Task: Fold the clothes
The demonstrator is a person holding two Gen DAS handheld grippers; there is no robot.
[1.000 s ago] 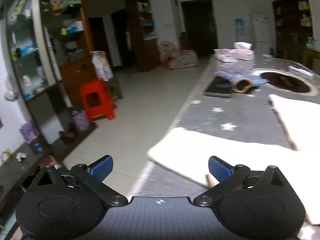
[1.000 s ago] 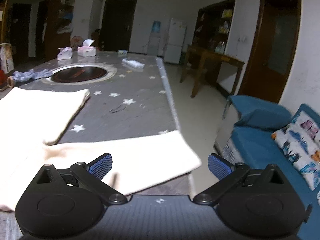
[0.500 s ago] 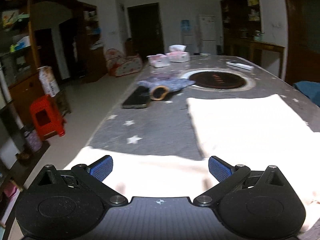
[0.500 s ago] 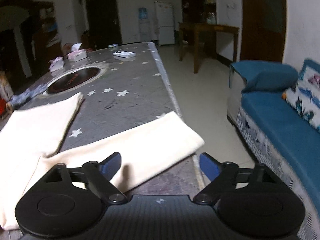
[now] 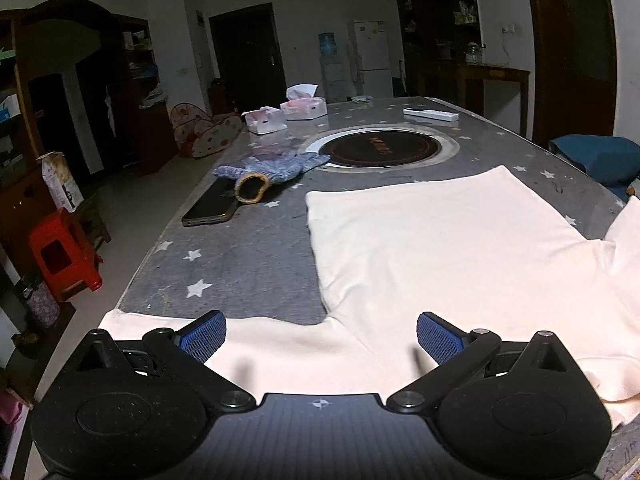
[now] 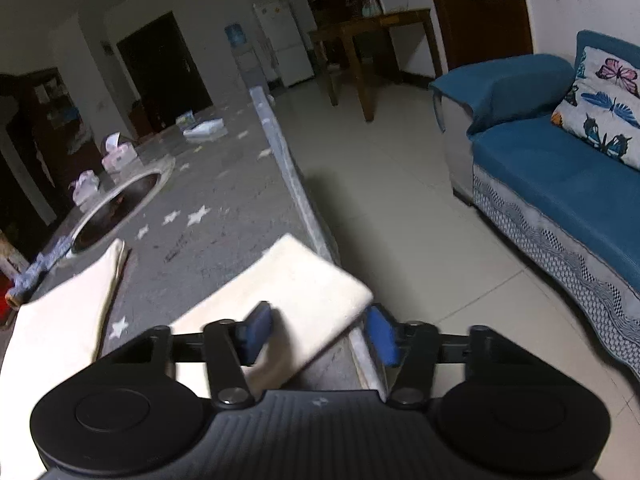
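Note:
A cream long-sleeved garment (image 5: pixel 440 248) lies flat on the grey star-patterned table (image 5: pixel 248 256), sleeves spread along the near edge. My left gripper (image 5: pixel 320 336) is open and empty, just above the left sleeve (image 5: pixel 280 344) near the armpit. In the right wrist view the right sleeve (image 6: pixel 288 296) reaches the table's right edge. My right gripper (image 6: pixel 320 334) is partly closed, with its jaws on either side of the sleeve's end, not clamped on it.
A phone (image 5: pixel 212 208), a blue knit glove (image 5: pixel 276 168), tissue boxes (image 5: pixel 304 108) and a remote (image 5: pixel 430 114) lie farther up the table around a round inset hob (image 5: pixel 380 148). A red stool (image 5: pixel 60 256) stands on the floor left, a blue sofa (image 6: pixel 560 184) right.
The left gripper swung right from the table's left edge to face the garment. The right gripper tilted down over the right sleeve end and its jaws narrowed.

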